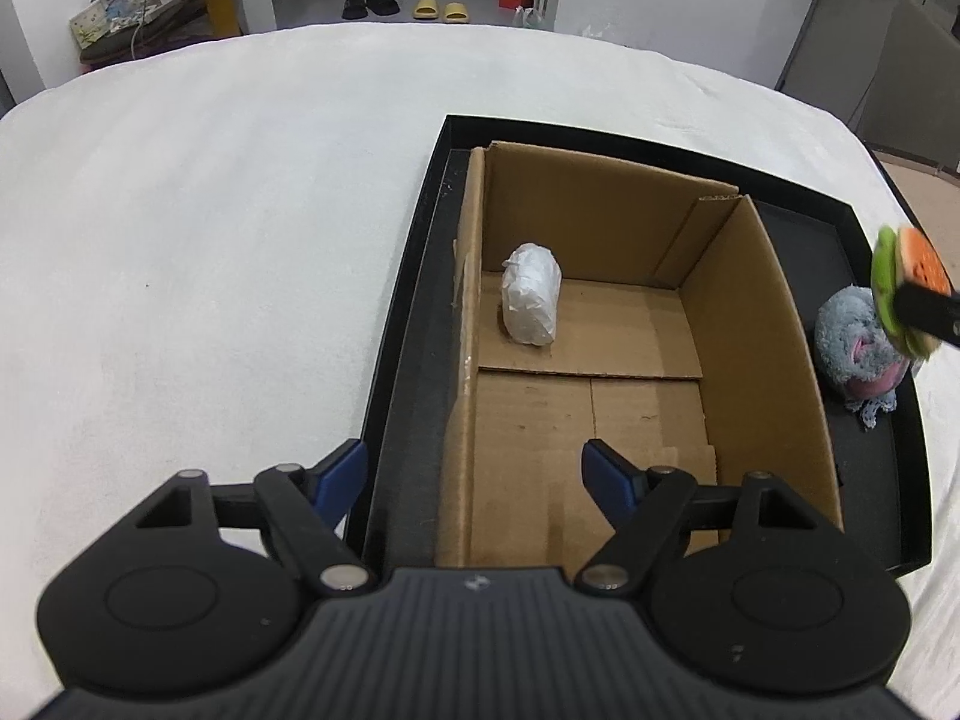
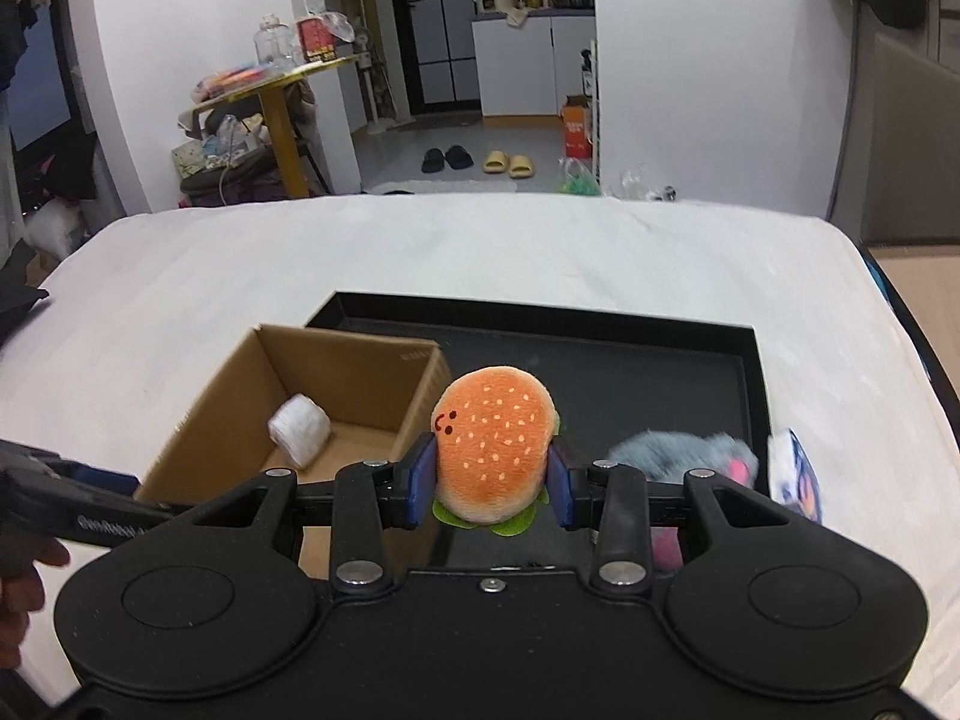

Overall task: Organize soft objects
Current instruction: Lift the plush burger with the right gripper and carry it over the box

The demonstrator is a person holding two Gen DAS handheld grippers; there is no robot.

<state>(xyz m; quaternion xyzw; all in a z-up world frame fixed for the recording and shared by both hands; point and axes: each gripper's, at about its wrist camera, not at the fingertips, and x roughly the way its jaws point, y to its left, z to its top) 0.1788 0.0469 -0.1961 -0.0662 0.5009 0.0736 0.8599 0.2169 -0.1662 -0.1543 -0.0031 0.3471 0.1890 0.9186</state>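
Your right gripper is clamped on the orange plush burger toy, seemingly above the black tray. Your left gripper hangs spread apart over the brown cardboard box.

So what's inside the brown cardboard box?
Just one thing: a white wrapped bundle lying near a far corner of the brown cardboard box. The remaining floor looks bare, though the black left gripper covers its nearest edge.

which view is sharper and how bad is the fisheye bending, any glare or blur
Left wrist view: the table edge bows into an arc, the cardboard box stays crisp, the burger plush at the frame edge is smeared. Right wrist view: the burger plush in the right gripper is sharp, the grey plush slightly soft. Lighting is even, with no strong glare.
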